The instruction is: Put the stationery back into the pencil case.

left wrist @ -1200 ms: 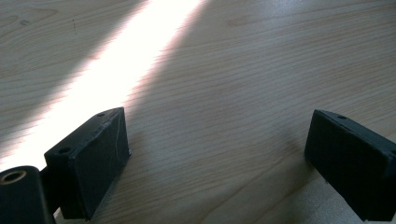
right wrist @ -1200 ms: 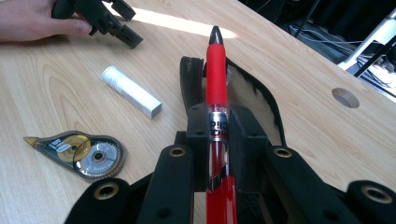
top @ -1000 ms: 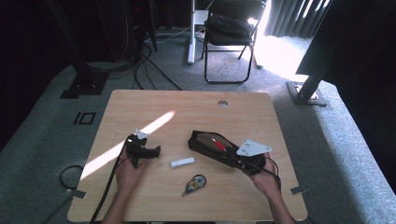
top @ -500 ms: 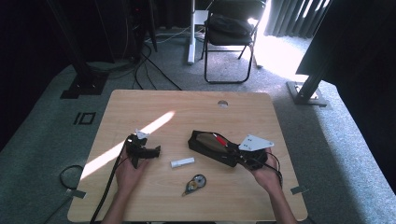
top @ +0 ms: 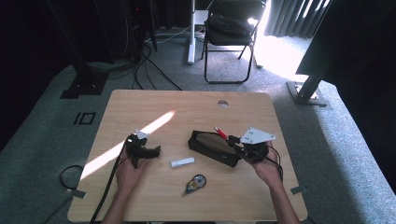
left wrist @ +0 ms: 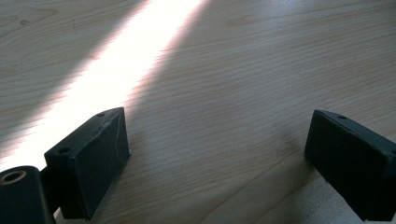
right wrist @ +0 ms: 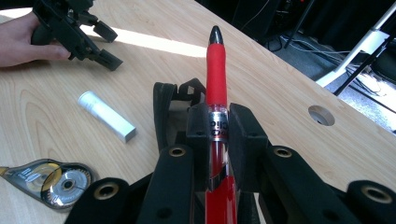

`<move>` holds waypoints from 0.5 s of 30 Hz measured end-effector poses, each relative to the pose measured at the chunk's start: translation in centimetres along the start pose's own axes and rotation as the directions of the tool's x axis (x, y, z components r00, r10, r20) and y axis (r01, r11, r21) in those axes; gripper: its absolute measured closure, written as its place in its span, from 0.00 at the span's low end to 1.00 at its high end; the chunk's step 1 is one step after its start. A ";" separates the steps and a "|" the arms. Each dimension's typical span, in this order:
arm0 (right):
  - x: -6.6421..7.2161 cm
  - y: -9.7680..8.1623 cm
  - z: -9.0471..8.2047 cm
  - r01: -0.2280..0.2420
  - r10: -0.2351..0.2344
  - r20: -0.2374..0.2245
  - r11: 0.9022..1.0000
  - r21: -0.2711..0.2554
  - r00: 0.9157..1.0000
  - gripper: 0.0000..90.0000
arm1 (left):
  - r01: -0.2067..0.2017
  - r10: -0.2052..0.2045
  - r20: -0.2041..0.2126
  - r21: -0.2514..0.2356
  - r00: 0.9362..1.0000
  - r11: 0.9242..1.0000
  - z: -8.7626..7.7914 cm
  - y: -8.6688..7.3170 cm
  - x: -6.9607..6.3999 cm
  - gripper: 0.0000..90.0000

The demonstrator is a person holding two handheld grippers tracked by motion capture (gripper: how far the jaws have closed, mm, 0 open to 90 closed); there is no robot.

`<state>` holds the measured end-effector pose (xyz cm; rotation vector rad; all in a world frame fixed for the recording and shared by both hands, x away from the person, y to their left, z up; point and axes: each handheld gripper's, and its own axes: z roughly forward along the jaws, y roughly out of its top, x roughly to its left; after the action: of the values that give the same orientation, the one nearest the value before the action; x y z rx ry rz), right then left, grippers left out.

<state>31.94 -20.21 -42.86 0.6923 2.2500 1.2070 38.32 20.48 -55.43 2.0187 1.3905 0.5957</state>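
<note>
R claw [right wrist: 216,128] is clamping red pen [right wrist: 216,70] w/ tip over the open pouch [top: 212,147] just beneath, prob for dropping in; L claw [left wrist: 219,154] is idling apart on surface [left wrist: 224,70].

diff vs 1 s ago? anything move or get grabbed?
The right claw, shut on the red pen, has lifted the pen's tip a little above the black pouch; a second ago the pen lay lower inside it. Unchanged: left claw open and resting on the table, white tube and correction tape in place.
</note>
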 end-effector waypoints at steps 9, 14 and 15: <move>-0.5 0.2 0.3 -0.002 0.002 0.001 1.000 0.002 1.000 0.88 | 0.000 0.000 0.000 0.000 1.000 1.000 0.0 0.0 0.0 0.07; -0.8 0.3 0.5 -0.005 0.005 -0.001 1.000 0.003 1.000 0.88 | 0.000 0.000 0.000 0.000 1.000 1.000 0.0 0.0 0.0 0.07; -0.8 0.4 0.6 -0.005 0.005 -0.001 1.000 0.003 1.000 0.88 | 0.000 0.000 0.000 0.000 1.000 1.000 0.0 0.0 0.0 0.07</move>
<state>33.00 -20.21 -42.68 0.6992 2.2530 1.2073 38.32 20.48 -55.43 2.0187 1.3904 0.5957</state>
